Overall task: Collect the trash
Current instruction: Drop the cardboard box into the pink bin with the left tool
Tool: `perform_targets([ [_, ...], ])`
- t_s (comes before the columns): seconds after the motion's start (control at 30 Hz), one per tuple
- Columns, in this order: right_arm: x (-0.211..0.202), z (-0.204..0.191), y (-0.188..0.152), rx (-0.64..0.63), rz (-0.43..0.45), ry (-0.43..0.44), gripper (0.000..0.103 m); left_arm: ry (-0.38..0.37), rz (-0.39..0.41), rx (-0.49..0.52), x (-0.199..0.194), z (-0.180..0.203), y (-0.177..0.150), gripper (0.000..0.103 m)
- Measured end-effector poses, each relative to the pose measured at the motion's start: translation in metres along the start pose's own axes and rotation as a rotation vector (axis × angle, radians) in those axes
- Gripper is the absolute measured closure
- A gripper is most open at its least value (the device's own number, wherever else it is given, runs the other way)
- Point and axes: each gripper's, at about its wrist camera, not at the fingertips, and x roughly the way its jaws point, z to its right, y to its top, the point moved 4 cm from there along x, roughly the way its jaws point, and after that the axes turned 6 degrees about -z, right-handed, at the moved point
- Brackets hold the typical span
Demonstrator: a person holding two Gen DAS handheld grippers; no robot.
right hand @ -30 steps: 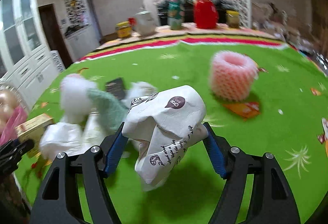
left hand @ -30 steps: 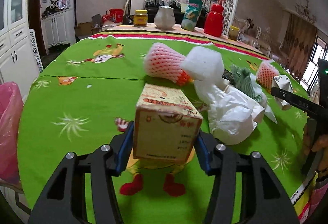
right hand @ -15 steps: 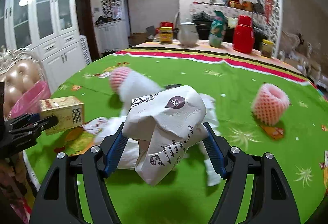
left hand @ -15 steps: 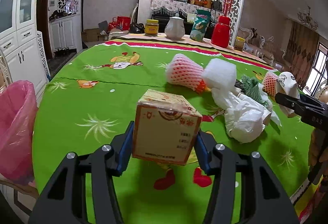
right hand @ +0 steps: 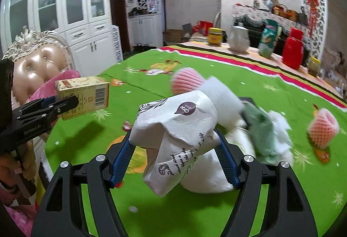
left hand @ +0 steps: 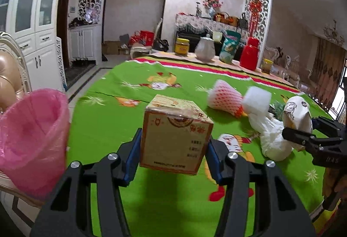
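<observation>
Holding a light, stiff cardboard box (left hand: pixel 176 135) by its sides in my left fingers (left hand: pixel 132 150); my right fingers (right hand: pixel 123 154) squeeze a soft crumpled paper bag (right hand: pixel 175 141).

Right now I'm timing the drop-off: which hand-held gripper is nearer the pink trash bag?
Left. The left hand-held gripper, holding the box, is just beside the pink trash bag; the right hand-held gripper, clamping the paper bag, is farther away.
</observation>
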Motion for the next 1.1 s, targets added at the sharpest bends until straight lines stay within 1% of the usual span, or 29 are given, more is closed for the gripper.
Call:
perform_targets([
  [0.2,0.019,-0.043,0.017,-0.063,-0.013,0.056,0.034,0.026,0.054,-0.025,-0.023,-0.034,0.005,0.051],
  [0.33,0.032,-0.073,0.030,-0.099,-0.017,0.093,0.034,0.053,0.087,-0.063,-0.039,-0.063,0.009,0.051],
  [0.53,0.050,-0.119,0.050,-0.147,-0.009,0.151,0.034,0.117,0.130,-0.126,-0.065,-0.118,0.011,0.051],
  [0.67,0.062,-0.150,0.065,-0.169,-0.003,0.191,0.034,0.179,0.152,-0.166,-0.079,-0.161,0.012,0.051],
  [0.73,0.071,-0.165,0.073,-0.172,-0.003,0.219,0.034,0.212,0.154,-0.181,-0.082,-0.180,0.012,0.051],
  [0.77,0.075,-0.175,0.077,-0.176,-0.004,0.232,0.034,0.231,0.149,-0.197,-0.082,-0.195,0.012,0.051],
  [0.83,0.083,-0.193,0.084,-0.194,-0.006,0.246,0.034,0.252,0.139,-0.222,-0.083,-0.214,0.010,0.051],
  [0.87,0.086,-0.200,0.086,-0.205,-0.006,0.251,0.034,0.265,0.130,-0.245,-0.083,-0.230,0.008,0.051],
  [0.97,0.093,-0.220,0.095,-0.234,-0.009,0.267,0.034,0.288,0.112,-0.282,-0.083,-0.259,0.005,0.051],
  [1.03,0.098,-0.231,0.100,-0.247,-0.008,0.272,0.034,0.295,0.102,-0.296,-0.078,-0.270,0.004,0.051],
  [1.1,0.102,-0.240,0.106,-0.251,-0.008,0.280,0.034,0.286,0.086,-0.308,-0.072,-0.282,0.002,0.051],
])
